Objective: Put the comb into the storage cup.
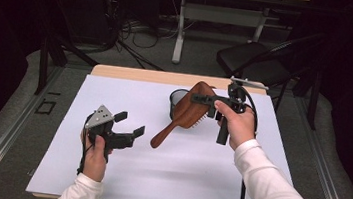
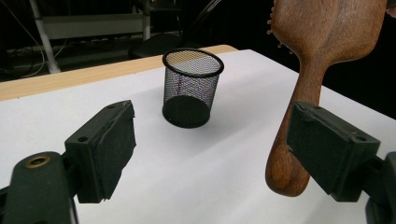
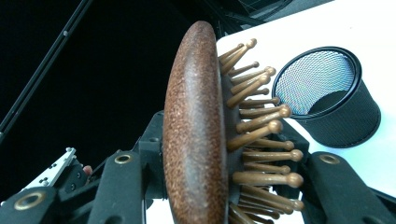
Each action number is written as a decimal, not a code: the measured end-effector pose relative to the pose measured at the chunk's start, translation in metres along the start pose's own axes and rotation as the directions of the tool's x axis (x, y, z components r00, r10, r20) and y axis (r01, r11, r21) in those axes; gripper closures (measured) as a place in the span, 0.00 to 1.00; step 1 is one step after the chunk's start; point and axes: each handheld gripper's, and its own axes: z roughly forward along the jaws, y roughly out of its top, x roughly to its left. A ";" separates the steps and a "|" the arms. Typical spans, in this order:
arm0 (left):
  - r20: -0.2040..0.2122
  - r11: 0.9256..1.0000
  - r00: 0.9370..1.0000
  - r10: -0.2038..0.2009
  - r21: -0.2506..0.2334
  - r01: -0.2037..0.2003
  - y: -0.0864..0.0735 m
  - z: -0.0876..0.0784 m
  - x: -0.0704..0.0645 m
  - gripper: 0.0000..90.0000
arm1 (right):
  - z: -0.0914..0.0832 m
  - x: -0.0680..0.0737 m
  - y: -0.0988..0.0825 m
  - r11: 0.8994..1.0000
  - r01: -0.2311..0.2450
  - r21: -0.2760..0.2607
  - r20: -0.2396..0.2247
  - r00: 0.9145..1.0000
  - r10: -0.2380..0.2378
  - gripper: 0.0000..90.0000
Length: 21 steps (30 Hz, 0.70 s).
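Observation:
A brown wooden hairbrush [image 1: 190, 112] hangs tilted over the white mat, head up and handle end [image 1: 157, 140] down to the left. My right gripper [image 1: 206, 102] is shut on the brush head, wooden back on one jaw and bristles [image 3: 254, 130] on the other, as the right gripper view of the brush [image 3: 194, 140] shows. A black mesh cup [image 1: 176, 99] stands upright just behind the brush, also seen as the cup [image 2: 192, 88] and the cup [image 3: 327, 95]. My left gripper [image 1: 130, 124] is open with nothing held; the brush handle [image 2: 299, 116] hangs beside its right jaw.
The white mat [image 1: 181, 175] covers most of the wooden table [image 1: 132, 73]. Behind the table stand a black chair [image 1: 254, 58] and a white desk frame [image 1: 214, 16], with cables [image 1: 136, 34] on the floor.

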 end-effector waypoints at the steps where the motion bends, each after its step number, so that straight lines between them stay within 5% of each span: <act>1: 0.000 1.000 1.000 -0.001 0.002 0.001 0.000 0.000 0.000 0.18 | 0.000 0.000 0.000 1.000 -0.002 -0.002 0.000 1.000 0.002 0.56; 21: 0.004 1.000 1.000 -0.012 0.011 0.012 0.000 0.000 0.002 0.18 | -0.010 -0.002 0.019 0.998 -0.003 -0.065 0.038 0.999 0.006 0.55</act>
